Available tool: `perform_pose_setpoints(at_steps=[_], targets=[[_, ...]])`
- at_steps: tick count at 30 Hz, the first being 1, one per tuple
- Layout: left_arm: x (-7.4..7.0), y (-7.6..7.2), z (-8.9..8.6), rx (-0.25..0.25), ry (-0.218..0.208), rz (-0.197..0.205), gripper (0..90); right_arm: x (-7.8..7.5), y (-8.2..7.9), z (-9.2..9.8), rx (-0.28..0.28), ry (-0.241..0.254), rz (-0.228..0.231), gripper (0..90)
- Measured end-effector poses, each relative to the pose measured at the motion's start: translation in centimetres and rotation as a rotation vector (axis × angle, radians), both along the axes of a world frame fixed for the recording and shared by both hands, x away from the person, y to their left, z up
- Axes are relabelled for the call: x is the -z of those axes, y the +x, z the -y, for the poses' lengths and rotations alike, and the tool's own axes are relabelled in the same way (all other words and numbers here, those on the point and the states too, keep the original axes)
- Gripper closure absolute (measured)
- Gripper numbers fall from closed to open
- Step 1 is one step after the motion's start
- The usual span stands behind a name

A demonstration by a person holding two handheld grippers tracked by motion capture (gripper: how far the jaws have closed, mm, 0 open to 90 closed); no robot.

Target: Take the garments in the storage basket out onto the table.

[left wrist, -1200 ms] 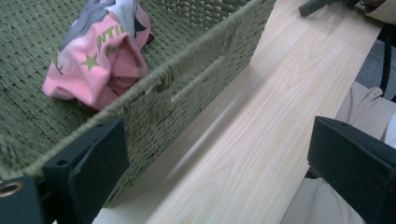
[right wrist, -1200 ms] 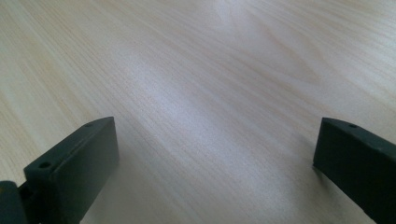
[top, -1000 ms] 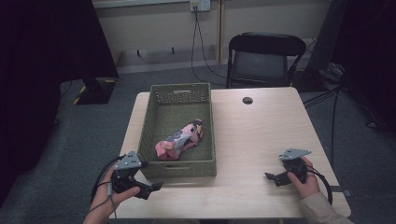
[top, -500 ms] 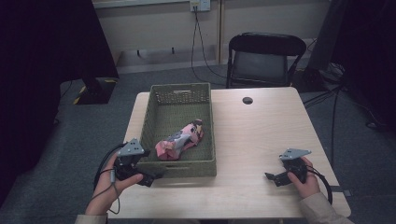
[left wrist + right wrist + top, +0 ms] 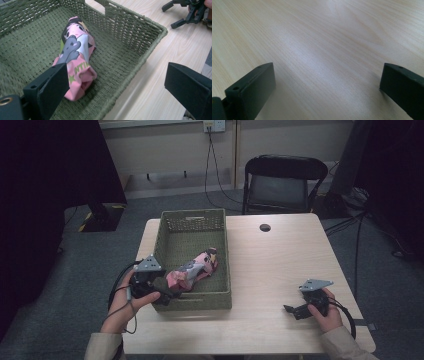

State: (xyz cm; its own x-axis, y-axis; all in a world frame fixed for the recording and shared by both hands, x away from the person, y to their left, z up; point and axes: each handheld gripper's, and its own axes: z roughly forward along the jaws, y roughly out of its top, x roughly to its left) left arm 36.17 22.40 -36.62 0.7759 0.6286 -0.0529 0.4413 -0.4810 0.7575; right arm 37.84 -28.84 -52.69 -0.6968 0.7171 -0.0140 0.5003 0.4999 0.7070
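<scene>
My left gripper (image 5: 167,292) hangs at the near left corner of the green woven basket (image 5: 220,295), its fingers (image 5: 48,90) spread wide and released: one sits over the basket's floor, the other outside the near wall, above the desk (image 5: 280,265). The rolled pink cloth (image 5: 76,62), printed with cartoon figures, lies inside the basket on its floor, toward the near end and slanting across it; in the left gripper view its near end lies just beside my inner finger, and I cannot tell whether they touch. My right gripper (image 5: 295,309) is well to the right of the basket, low over the bare desk near its front edge, fingers (image 5: 252,87) released and wide apart with nothing but wood grain between them. A small dark round spot (image 5: 265,227) sits on the desk beyond the basket's far right corner
</scene>
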Motion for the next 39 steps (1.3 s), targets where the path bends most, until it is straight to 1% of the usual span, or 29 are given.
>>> perform_pose_setpoints(at_steps=[3,9,10,12,15,16,17,21,23,28,29,30,34,35,37,38,39], targets=[[-0.1,0.4,0.4,0.007,-0.002,0.001,5.0,0.0,0.0,0.0,0.000,0.000,0.000,0.0],[-0.4,1.1,1.0,0.008,-0.021,0.010,5.0,0.0,0.0,0.0,0.000,0.000,0.000,0.0],[-0.3,1.4,1.3,0.010,-0.017,0.004,5.0,0.0,0.0,0.0,0.000,0.000,0.000,0.0],[-0.3,1.5,1.4,0.008,-0.014,0.005,5.0,0.0,0.0,0.0,0.000,0.000,0.000,0.0],[0.0,2.2,1.9,0.002,-0.009,-0.002,5.0,0.0,0.0,0.0,0.000,0.000,0.000,0.0],[0.0,2.2,1.9,0.002,-0.009,-0.002,4.8,0.0,0.0,0.0,0.000,0.000,0.000,0.0],[0.1,2.5,2.2,0.001,-0.007,-0.004,4.7,0.0,0.0,0.0,0.000,0.000,0.000,0.0],[0.2,3.1,2.6,0.002,-0.004,-0.002,4.7,0.0,0.0,0.0,0.000,0.000,0.000,0.0],[0.2,3.2,2.6,0.001,-0.006,-0.005,4.7,0.0,0.0,0.0,0.000,0.000,0.000,0.0],[0.3,3.9,2.8,-0.006,-0.004,-0.005,4.7,0.0,0.0,0.0,0.000,0.000,0.000,0.0],[0.4,4.3,2.8,-0.015,-0.008,-0.003,4.7,0.0,0.0,0.0,0.000,0.000,0.000,0.0],[0.4,4.3,2.8,-0.015,-0.008,-0.003,4.7,0.0,0.0,0.0,0.000,0.000,0.000,0.0],[0.6,4.9,2.7,-0.023,-0.024,-0.013,4.8,0.0,0.0,0.0,0.000,0.000,0.000,0.0],[0.7,5.2,2.7,-0.032,-0.038,-0.020,4.8,0.0,0.0,0.0,0.000,0.000,0.000,0.0],[0.8,5.4,2.6,-0.027,-0.038,-0.024,4.8,0.0,0.0,0.0,0.000,0.000,0.000,0.0],[0.9,5.8,2.7,-0.037,-0.039,-0.028,4.8,0.0,0.0,0.0,0.000,0.000,0.000,0.0],[0.9,5.8,2.7,-0.037,-0.039,-0.028,4.8,0.0,0.0,0.0,0.000,0.000,0.000,0.0]])
